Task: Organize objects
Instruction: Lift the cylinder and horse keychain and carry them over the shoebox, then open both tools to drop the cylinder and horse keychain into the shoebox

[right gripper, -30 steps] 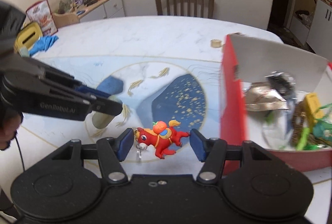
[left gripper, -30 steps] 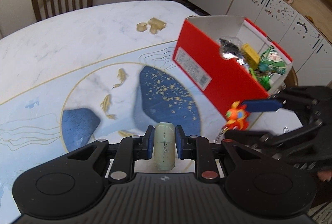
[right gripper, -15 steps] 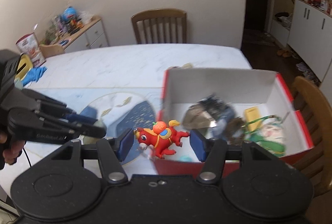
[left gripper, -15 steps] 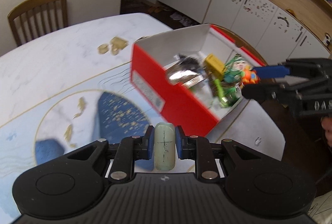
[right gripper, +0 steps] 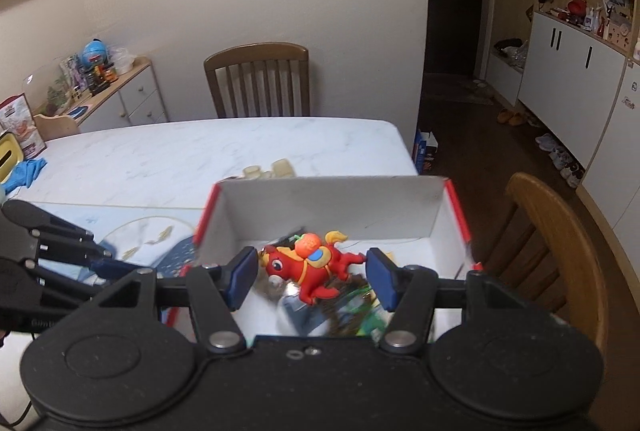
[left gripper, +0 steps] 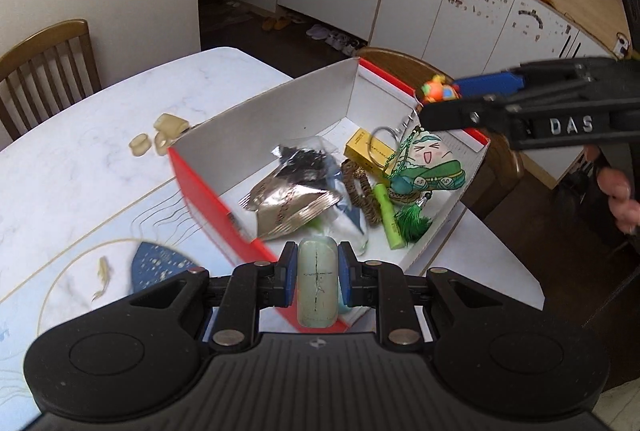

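Observation:
My left gripper (left gripper: 318, 273) is shut on a pale green cylinder (left gripper: 318, 283) with a dark cross on its end, just above the near corner of the red box (left gripper: 200, 187). My right gripper (right gripper: 312, 273) is shut on a red toy horse keychain (right gripper: 308, 269), held over the open box (right gripper: 332, 207). From the left wrist view the horse (left gripper: 438, 91) hangs at the box's far right rim with its key ring dangling, between the right gripper (left gripper: 440, 99) jaws. Inside lie a silver foil packet (left gripper: 288, 207), a yellow carton (left gripper: 364, 147), a green plush charm (left gripper: 428, 167) and a green stick (left gripper: 388, 219).
The box stands at the corner of a marble table (right gripper: 160, 151) with a blue fish mat (left gripper: 160, 263). Small beige pieces (left gripper: 160, 139) lie behind the box. Wooden chairs stand at the far side (right gripper: 258, 83) and at the right (right gripper: 560, 251). A blue cloth (right gripper: 24, 171) lies far left.
Both grippers have travelled from over the mat toward the box and risen. The horse now hangs above the box interior, and the cylinder has reached the box's near corner.

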The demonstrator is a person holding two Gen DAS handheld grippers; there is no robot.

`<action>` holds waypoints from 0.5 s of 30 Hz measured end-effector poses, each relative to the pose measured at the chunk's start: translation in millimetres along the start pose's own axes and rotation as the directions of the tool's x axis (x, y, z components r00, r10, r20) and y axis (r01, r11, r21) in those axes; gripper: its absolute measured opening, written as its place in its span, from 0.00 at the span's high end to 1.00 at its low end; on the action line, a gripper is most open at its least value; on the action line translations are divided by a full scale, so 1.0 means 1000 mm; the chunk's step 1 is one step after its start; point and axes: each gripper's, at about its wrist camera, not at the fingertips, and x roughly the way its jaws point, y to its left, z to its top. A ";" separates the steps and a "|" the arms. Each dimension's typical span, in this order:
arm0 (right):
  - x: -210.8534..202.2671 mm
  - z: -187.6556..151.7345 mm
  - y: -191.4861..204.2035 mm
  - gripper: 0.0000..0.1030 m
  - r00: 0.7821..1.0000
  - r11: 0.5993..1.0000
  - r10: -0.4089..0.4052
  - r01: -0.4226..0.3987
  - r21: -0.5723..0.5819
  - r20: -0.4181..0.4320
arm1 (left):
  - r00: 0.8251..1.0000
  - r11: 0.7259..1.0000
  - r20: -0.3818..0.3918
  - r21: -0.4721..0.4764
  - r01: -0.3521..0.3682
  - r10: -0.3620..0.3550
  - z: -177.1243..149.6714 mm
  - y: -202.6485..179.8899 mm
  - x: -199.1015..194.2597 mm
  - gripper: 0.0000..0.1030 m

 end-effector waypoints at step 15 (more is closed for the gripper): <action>0.052 0.021 -0.047 0.44 1.000 1.000 -0.026 0.025 -0.017 -0.015 | 0.989 0.991 -0.102 0.090 -0.095 0.104 0.033 -0.035 0.069 0.80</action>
